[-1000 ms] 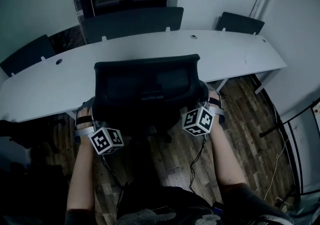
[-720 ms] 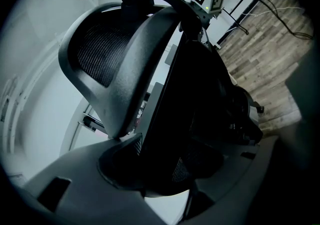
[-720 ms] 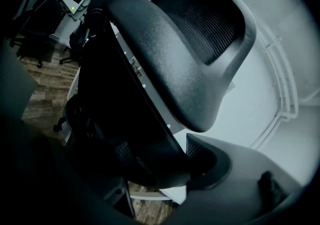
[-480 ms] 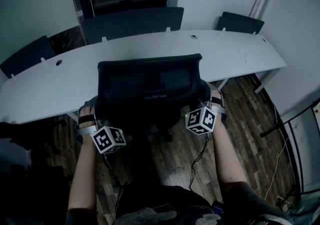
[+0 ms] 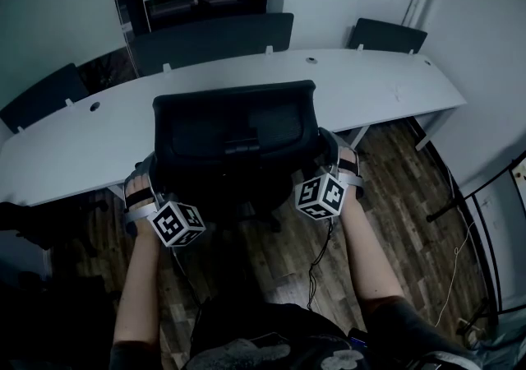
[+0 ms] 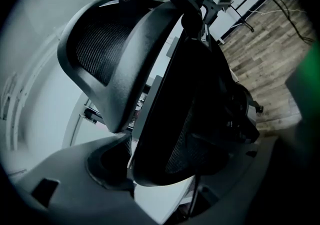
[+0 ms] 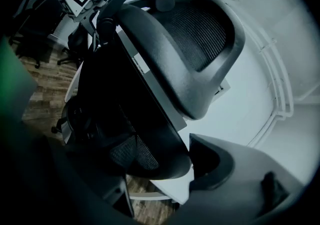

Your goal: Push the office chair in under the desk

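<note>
The head view is dim. The chair (image 5: 234, 126) shows only its back and headrest from above; the seat and wheels are hidden beneath them, so how far the seat reaches under the desk (image 5: 82, 138) cannot be told. The back stands at the picture's middle, its top overlapping the desk's near edge at 12 o'clock.

Both grippers' tips vanish behind the back's sides in this view. The left gripper (image 5: 150, 187) is at the chair's 8 o'clock and the right gripper (image 5: 335, 169) at its 4 o'clock. Each marker cube (image 5: 177, 223) stays plain.

In the left gripper view the jaws are spread, with the back's edge between them. A pale sliver separates that edge from the lit jaw, and the other jaw is lost in shadow. These jaws have just been opening.

In the right gripper view the jaws pinch the chair: the back's other edge meets the lit jaw's pad, though the far jaw is again too dark to read well.

Compared with a second ago, the hands and chair keep much the same places, and the whole scene sits slightly further toward 9 o'clock in the frame.
</note>
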Motion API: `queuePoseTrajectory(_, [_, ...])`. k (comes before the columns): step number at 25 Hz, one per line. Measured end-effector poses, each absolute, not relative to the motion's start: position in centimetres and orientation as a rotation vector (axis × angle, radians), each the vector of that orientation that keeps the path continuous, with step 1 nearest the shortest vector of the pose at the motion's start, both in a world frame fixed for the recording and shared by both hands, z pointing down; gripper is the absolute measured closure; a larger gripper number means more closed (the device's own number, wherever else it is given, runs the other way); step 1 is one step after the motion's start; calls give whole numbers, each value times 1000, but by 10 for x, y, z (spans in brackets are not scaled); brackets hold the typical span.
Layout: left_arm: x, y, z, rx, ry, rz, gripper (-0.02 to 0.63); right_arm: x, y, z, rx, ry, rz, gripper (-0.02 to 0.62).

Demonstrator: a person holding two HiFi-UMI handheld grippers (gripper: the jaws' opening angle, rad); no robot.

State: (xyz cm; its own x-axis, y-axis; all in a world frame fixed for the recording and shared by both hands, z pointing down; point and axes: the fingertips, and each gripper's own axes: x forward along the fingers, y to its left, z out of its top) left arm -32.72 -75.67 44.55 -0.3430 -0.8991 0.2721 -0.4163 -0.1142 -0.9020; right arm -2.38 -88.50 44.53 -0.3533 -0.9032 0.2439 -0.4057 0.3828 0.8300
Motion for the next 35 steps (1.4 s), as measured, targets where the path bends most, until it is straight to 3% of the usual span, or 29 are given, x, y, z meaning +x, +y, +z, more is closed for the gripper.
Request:
queuePoseTrajectory(6, [-323,-720,435,-1439,1836,-1423,272,-1,-854,443,1165,-1950,-824,287])
queuePoseTrajectory(21, [-250,-606,396,-1850,2221,-875,275,8,-736,387,1228,-2331,-584,288])
queuePoseTrajectory(35, [-235,-548,390,-2087,2234,-541,417,-8,-651,406,1215,-2363,-424,291])
